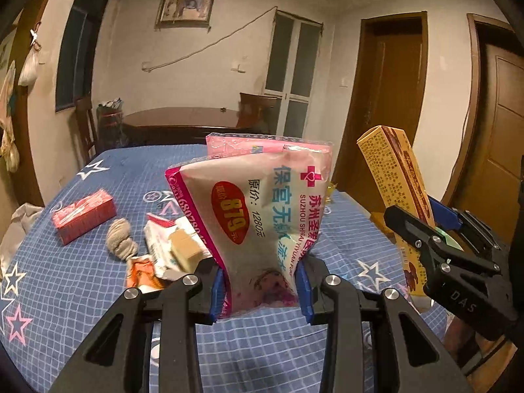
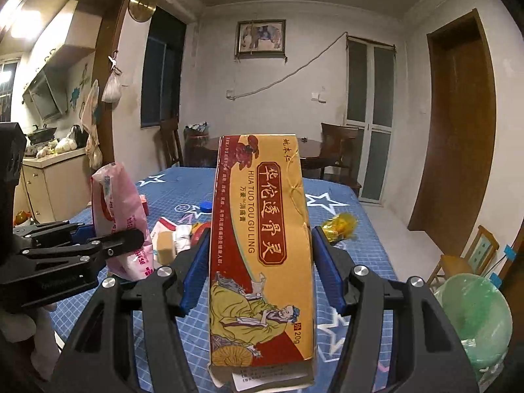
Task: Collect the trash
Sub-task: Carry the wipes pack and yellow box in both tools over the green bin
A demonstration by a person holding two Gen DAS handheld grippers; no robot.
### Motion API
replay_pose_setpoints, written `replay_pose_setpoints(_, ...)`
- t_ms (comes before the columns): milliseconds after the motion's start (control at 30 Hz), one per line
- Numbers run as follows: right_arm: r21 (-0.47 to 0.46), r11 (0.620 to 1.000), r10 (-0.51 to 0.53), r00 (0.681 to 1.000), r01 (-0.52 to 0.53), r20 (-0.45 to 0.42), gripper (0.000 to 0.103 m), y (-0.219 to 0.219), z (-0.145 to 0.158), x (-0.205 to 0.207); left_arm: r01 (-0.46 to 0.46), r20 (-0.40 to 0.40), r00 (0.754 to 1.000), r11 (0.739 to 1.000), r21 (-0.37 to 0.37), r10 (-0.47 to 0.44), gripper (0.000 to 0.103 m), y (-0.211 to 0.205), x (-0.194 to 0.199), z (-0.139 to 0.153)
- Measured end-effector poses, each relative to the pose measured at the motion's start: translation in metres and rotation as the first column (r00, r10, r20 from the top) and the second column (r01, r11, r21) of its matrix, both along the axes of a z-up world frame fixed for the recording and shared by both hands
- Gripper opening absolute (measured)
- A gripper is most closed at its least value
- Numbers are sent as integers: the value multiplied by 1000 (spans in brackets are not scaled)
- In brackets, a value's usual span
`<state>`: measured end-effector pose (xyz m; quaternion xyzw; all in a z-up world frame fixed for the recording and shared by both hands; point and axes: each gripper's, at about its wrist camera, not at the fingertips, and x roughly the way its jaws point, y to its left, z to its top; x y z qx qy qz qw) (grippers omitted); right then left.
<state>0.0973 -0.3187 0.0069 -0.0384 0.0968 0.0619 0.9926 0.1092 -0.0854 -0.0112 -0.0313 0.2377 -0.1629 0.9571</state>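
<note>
**Clerk:** Pink-and-white plastic, item one: a printed wipes packet (image 1: 258,222), upright, its lower end clenched between the blue pads of the left gripper (image 1: 260,290), lifted clear of the table (image 1: 82,294).

**Checker:** And the right gripper?

**Clerk:** Item two: right gripper (image 2: 258,271) grasping a long yellow-and-red ointment carton (image 2: 262,245), standing upright, pads pressed on both long sides. From the left wrist view that carton shows at 3 o'clock, tilted, beside the packet but apart from it.

**Checker:** What lies on the blue star-patterned cloth?

**Clerk:** Item three: red box (image 1: 84,216) at 9 o'clock of the packet. Item four: knotted grey sock (image 1: 121,239), just beside the box. Item five: pile of crumpled white wrappers (image 1: 160,245) with a small tan block (image 1: 185,250) on it, at 8 o'clock, touching an orange wrapper (image 1: 142,273). Item six: yellow crinkled wrapper (image 2: 339,226) at 2 o'clock of the carton in the right wrist view. Item seven: blue cap (image 2: 206,206), far side of the table.

**Checker:** Any receptacle?

**Clerk:** Green-lined bin (image 2: 475,321) at 4 o'clock, off the table's edge.
</note>
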Motion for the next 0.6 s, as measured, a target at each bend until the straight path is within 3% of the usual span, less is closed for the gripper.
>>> replay_pose_setpoints(367,5,991,-133,991,133,-22,57,-71,16,-12,171,17,985,985,-7,-171,37,-78,18,23)
replay_pose_setpoints(600,14,962,-272,961,273,-45,57,-133,25,-23,325,10,946,946,-10,-325,37,-166,34,40)
